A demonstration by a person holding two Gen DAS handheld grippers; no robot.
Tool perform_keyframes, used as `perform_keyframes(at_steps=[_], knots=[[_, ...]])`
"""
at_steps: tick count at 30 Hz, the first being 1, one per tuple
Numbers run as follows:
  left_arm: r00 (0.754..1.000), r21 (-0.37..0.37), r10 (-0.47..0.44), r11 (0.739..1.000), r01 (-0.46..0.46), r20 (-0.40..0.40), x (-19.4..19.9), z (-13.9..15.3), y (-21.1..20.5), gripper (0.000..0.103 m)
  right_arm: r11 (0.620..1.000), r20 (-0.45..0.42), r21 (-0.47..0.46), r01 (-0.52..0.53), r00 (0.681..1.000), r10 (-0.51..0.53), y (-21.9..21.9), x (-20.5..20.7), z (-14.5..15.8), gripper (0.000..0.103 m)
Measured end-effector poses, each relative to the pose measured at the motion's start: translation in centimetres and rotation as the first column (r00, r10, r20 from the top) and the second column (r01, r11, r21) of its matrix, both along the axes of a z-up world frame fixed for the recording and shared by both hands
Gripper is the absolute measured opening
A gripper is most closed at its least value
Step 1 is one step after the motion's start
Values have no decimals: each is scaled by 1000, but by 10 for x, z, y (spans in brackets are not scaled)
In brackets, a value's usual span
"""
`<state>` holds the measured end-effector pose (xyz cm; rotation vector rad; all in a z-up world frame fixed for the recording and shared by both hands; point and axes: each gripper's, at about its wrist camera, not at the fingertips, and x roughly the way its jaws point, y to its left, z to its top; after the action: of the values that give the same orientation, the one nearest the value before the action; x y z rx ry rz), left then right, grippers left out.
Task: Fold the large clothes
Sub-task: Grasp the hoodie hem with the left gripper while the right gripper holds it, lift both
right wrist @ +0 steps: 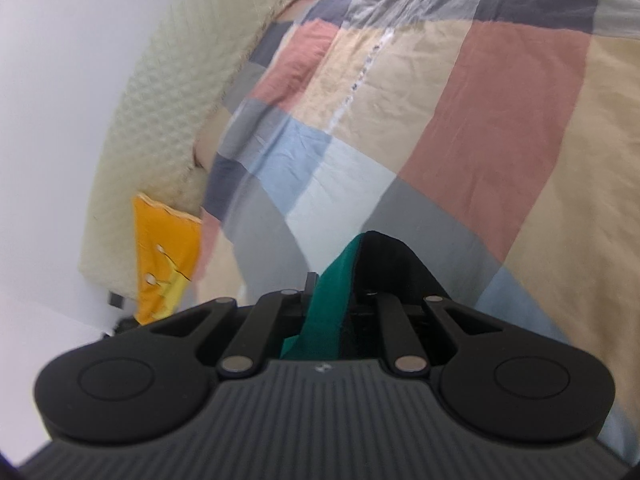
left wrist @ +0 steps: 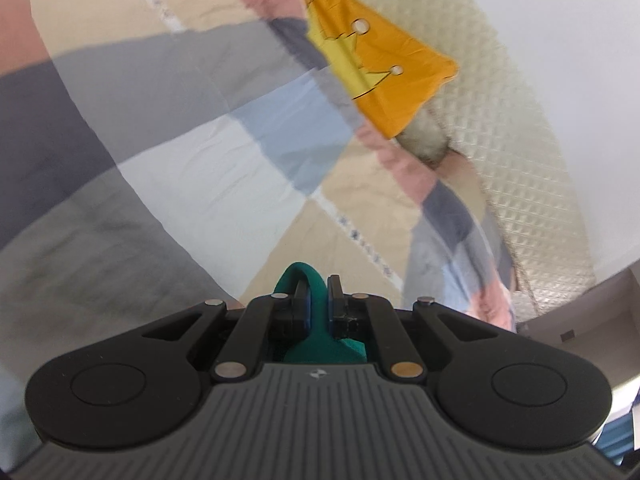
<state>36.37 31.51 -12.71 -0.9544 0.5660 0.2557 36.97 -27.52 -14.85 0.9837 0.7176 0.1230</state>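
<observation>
Both tools appear to be mid-carry in a fold: the left gripper [left wrist: 318,300] is clenched on a loop of the green garment [left wrist: 306,280] low in the centre of its frame, and the right gripper [right wrist: 332,284] is clamped on a green and black edge of the same cloth [right wrist: 336,292]. The next move likely calls for laying both held edges down together, evenly. Below lies a patchwork checked bedspread [left wrist: 192,152], with an orange crown-print cushion [left wrist: 384,72] at upper right, a quilted cream headboard [left wrist: 520,140] and a white wall [left wrist: 580,20].
</observation>
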Motion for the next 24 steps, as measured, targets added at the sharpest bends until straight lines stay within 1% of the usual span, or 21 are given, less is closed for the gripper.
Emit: perform_keyframes(at_steps=[3,6,8,9,11,13,14,17,20,21,22,23,24], knots=[[1000,13,4,1000,-4,-26,22,-24,2,9,1000,-5,-8,-10,1000,10,5,21,-5,12],[999,52,-8,999,11,-51,46,-42,-2,9,1000,-5,-23,1,1000,-1,9,41,-16,12],[997,47,-24,999,28,-71,60,-54,-1,9,998,-26,-59,0,1000,-1,14,54,-29,12],[996,50,-32,998,37,-84,67,-61,0,9,998,-40,-62,-4,999,2,14,60,-38,12],[993,73,-51,996,60,-109,78,-72,-2,10,1000,-68,-29,-2,998,0,12,66,-54,12],[992,92,-58,993,68,-114,83,-76,-5,11,1000,-93,9,-1,996,2,9,69,-64,12],[992,95,-56,993,68,-117,84,-77,-7,11,1000,-95,13,-3,995,4,8,69,-64,12],[992,86,-43,995,53,-116,84,-76,-7,12,1000,-97,18,-6,995,8,9,67,-60,15],[993,113,-53,991,66,-110,78,-66,-9,14,1000,-72,0,-21,997,21,10,63,-50,19],[992,121,-61,990,74,-112,77,-62,-11,15,1000,-63,-4,-24,998,24,11,61,-47,22],[991,130,-69,988,83,-112,72,-56,-12,21,1000,-52,-5,-25,998,25,11,59,-44,28],[992,139,-80,986,94,-103,69,-51,-14,37,1000,-40,-4,-24,999,24,10,56,-40,33],[992,146,-89,984,101,-86,64,-45,-16,47,1000,-19,2,-18,1000,18,10,51,-35,45]])
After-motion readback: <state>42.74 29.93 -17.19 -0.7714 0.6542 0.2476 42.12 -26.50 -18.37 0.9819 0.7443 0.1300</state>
